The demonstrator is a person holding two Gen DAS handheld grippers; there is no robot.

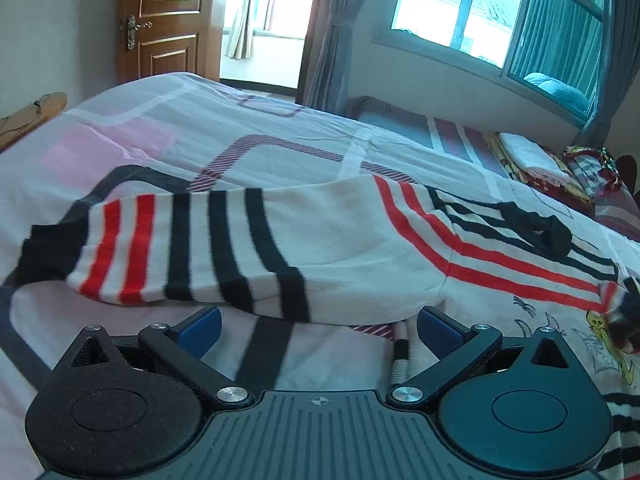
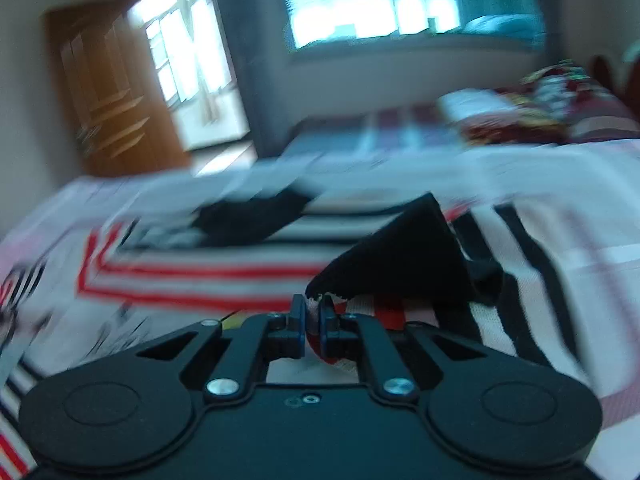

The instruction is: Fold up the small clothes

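Sweater [image 1: 352, 236] on bed [image 1: 168, 120]: soft, light, floppy knit; best held at cuff [image 2: 404, 264]. Right gripper [image 2: 314, 320] jaws pinched cuff; left gripper [image 1: 318, 320] jaws spread, empty, just short of sweater

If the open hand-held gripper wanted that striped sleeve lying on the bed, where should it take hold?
Probably at the black cuff of the striped sleeve, the left hand-held gripper coming from the sleeve's open left end. The cuff is the sleeve's free end, a thicker band resting on the bed, so the open jaws can slide around its edge. The right hand-held gripper is already shut on the other cuff.
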